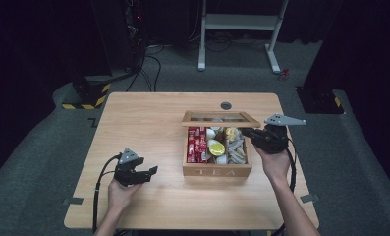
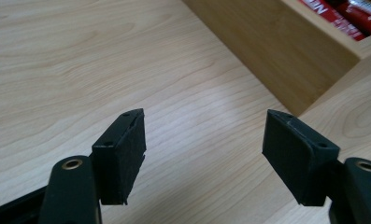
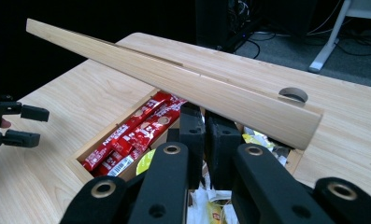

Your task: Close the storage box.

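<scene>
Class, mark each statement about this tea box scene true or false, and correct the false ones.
1. The lid of the tea box stands open. True.
2. The left gripper holds a red sachet. False: nothing is between its jaws, which stand apart over the bare table.
3. The right gripper has its jaws together above the box. True.
4. The red sachets lie in the box's right compartment. False: they fill the left one.
5. The box front reads COFFEE. False: it reads TEA.
</scene>
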`<state>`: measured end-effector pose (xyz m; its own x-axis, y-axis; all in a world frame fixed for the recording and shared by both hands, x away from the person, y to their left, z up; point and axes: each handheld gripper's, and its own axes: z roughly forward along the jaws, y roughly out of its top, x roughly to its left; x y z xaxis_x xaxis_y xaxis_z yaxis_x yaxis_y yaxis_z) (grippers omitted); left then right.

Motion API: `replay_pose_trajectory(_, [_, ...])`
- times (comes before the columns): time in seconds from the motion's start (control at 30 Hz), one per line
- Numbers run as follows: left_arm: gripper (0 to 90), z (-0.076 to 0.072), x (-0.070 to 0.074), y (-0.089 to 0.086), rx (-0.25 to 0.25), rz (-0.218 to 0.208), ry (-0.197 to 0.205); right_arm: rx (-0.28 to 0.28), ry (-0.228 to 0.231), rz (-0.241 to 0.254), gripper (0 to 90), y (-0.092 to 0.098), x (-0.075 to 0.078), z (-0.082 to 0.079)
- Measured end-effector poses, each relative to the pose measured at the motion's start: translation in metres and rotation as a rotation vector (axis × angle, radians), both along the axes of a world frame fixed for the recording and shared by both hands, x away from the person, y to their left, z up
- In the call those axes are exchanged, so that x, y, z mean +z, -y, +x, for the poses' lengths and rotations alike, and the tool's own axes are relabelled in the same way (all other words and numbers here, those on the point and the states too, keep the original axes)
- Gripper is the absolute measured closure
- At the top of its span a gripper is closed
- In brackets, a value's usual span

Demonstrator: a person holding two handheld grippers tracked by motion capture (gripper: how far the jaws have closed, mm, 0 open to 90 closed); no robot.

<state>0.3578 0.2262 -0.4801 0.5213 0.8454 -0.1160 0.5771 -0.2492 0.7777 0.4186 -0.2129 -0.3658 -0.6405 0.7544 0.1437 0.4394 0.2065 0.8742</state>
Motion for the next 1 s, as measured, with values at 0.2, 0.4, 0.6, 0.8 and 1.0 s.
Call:
replay_pose_trajectory(0.2, [30.2, 0.002, 0.010, 0.017, -0.050, 0.033, 0.029, -0.006, -0.006, 0.004, 86.0, 0.002, 0.002, 0.001])
replay_pose_trajectory(0.4, [29.4, 0.007, 0.018, 0.034, -0.092, 0.027, 0.042, -0.011, -0.006, 0.000, 86.0, 0.005, 0.007, 0.003])
replay_pose_trajectory(0.6, [28.8, 0.013, 0.029, 0.048, -0.119, -0.004, 0.060, -0.013, -0.004, 0.001, 86.0, 0.005, 0.010, 0.006])
replay_pose_trajectory(0.8, [28.8, 0.019, 0.037, 0.062, -0.161, -0.007, 0.073, -0.015, -0.007, 0.004, 85.8, 0.004, 0.013, 0.008])
replay_pose_trajectory(1.0, [28.7, 0.022, 0.041, 0.079, -0.199, 0.011, 0.078, -0.014, -0.010, 0.005, 85.7, 0.005, 0.014, 0.009])
